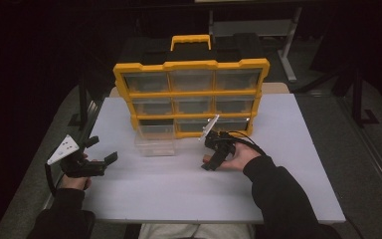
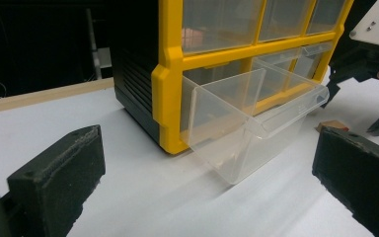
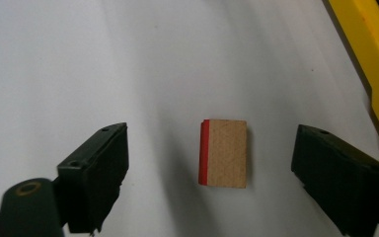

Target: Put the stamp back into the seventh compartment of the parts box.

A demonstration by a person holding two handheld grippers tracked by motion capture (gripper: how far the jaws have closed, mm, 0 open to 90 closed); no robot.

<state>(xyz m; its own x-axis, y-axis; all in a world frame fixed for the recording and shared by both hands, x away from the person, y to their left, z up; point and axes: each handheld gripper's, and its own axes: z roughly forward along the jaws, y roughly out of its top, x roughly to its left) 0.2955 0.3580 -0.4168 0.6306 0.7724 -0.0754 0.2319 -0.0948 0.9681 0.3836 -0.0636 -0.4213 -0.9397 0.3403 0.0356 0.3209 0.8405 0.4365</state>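
The wooden block (image 3: pixel 223 153) is framed squarely between the wide-spread jaws of the right hand-held gripper (image 3: pixel 209 163), at 12 o'clock, its long axis running along the approach, untouched on the white surface (image 1: pixel 179 194). The left hand-held gripper (image 1: pixel 99 149), also wide and empty, is kept well off at 9 o'clock. The pulled-out clear drawer (image 2: pixel 246 126) is seen at 10 o'clock from the block, with open room between.
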